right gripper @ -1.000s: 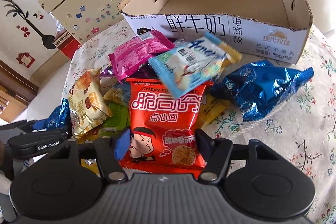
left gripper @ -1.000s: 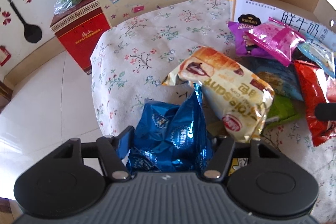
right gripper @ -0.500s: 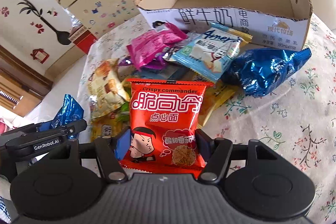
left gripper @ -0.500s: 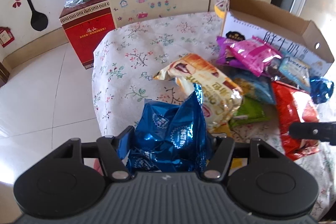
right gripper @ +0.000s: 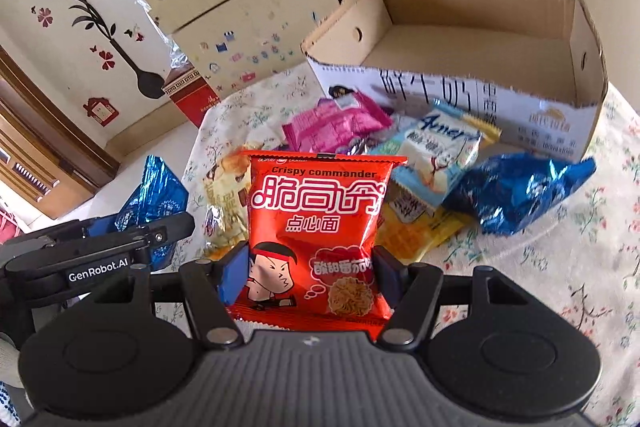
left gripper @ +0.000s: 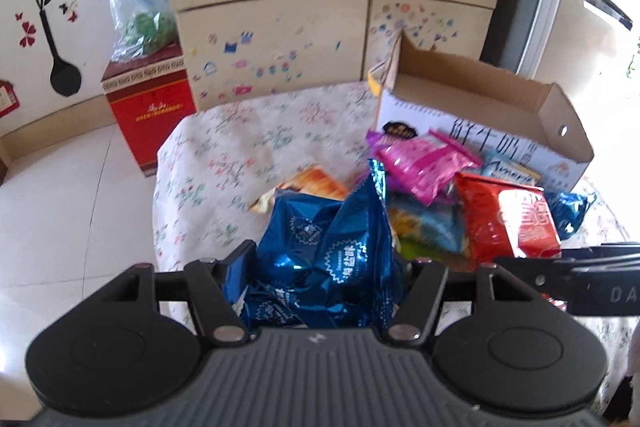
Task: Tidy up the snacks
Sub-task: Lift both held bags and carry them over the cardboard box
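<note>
left gripper [left gripper: 324, 267] pinches crinkled blue foil bag [left gripper: 332, 251]; right gripper [right gripper: 310, 271] clamps glossy red packet [right gripper: 316, 227].

A home, sticker-covered cabinet [left gripper: 280, 39], flower wall decals [right gripper: 80, 3], floral tablecloth [left gripper: 224, 147], tiled floor [left gripper: 60, 219]

Table w/ floral cloth [right gripper: 592, 227]; far side bare cloth. Open cardboard box [right gripper: 472, 95] sits on it at the back, printed side facing the pile. Snack heap just in front of box: pink packet [right gripper: 336, 125], light-blue packet [right gripper: 436, 151] leaning over yellow packet [right gripper: 420, 233], cream croissant bag [right gripper: 224, 195] at heap's left edge. Crumpled blue foil bag [right gripper: 516, 189] lies directly on cloth, right of heap, near box front.
</note>
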